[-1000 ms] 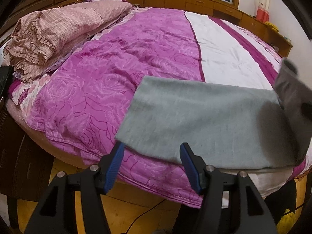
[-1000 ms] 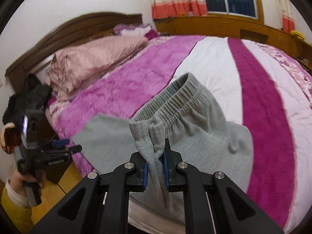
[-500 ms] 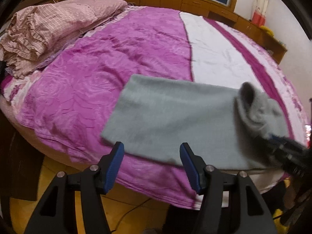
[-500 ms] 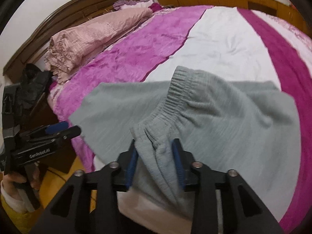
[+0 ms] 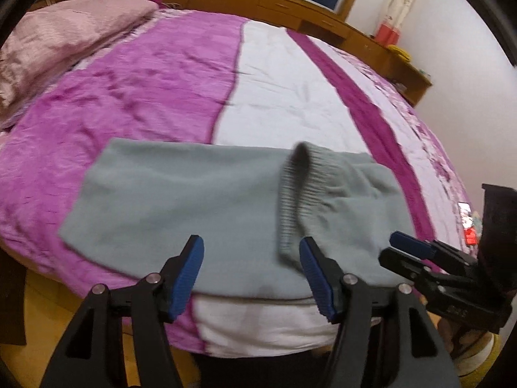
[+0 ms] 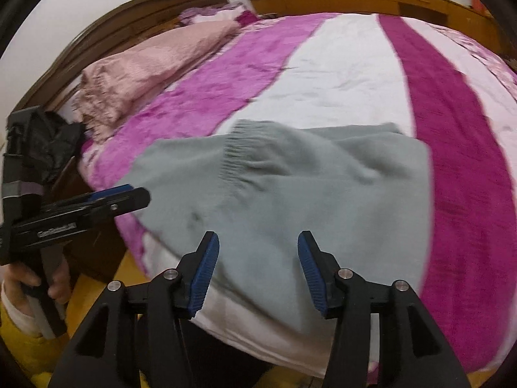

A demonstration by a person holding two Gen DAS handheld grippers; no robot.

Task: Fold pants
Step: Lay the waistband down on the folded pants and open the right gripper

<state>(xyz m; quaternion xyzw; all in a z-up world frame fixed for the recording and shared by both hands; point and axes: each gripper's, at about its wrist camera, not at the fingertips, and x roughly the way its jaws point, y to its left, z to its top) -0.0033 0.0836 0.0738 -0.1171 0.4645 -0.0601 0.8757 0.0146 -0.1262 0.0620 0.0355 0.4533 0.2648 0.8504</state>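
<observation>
A wide bed (image 5: 265, 97) carries everything, covered by a bedspread (image 6: 355, 74) in lengthwise bands of magenta, white and dark purple, with a pale floral strip along the far side. Grey pants (image 5: 200, 213) lie flat across the near edge of it, spanning the magenta and white bands, with the ribbed waistband (image 5: 292, 194) end doubled back over the legs. A pink ruffled pillow (image 6: 152, 68) rests at the head, beside the dark wooden headboard (image 6: 129, 16).
</observation>
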